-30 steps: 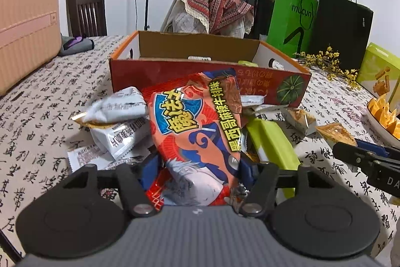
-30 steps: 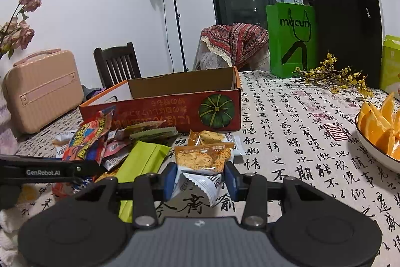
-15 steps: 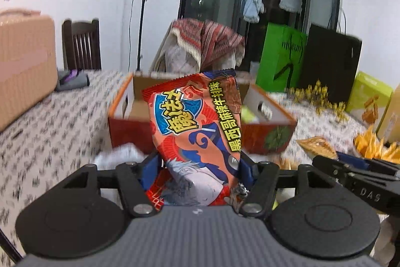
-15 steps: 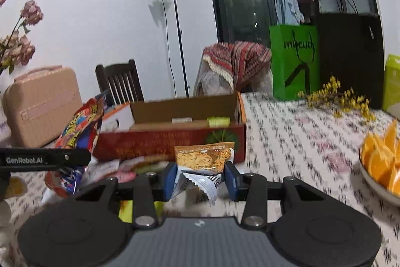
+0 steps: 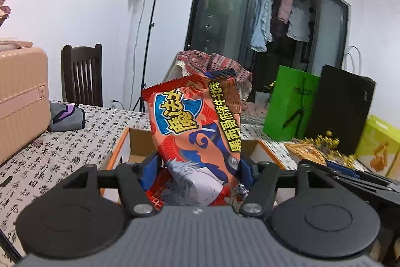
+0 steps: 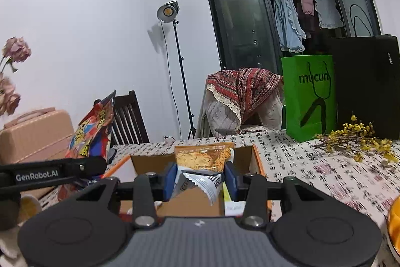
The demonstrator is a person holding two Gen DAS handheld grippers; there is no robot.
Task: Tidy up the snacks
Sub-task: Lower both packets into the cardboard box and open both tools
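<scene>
My left gripper [image 5: 198, 173] is shut on a tall red snack bag [image 5: 197, 131] with a blue badge and yellow lettering, held upright above the near edge of the open cardboard box [image 5: 136, 142]. My right gripper [image 6: 201, 179] is shut on a small orange and white snack packet [image 6: 202, 162], lifted over the same box [image 6: 192, 202]. In the right wrist view the red bag [image 6: 92, 131] and the left gripper's arm [image 6: 50, 172] stand at the left. The right gripper's arm [image 5: 355, 179] shows at the right of the left wrist view. The box's floor is mostly hidden.
The table [image 5: 57, 152] has a cloth printed with black characters. A pink suitcase [image 5: 20, 99] and a grey pouch [image 5: 66, 115] are at the left. Green [image 6: 310, 94] and black [image 6: 367, 86] paper bags, yellow flower sprigs [image 6: 357, 137] and chairs stand at the back.
Both grippers have risen with their packets from the heap on the table and moved forward over the box. The heap of snacks has dropped out of view.
</scene>
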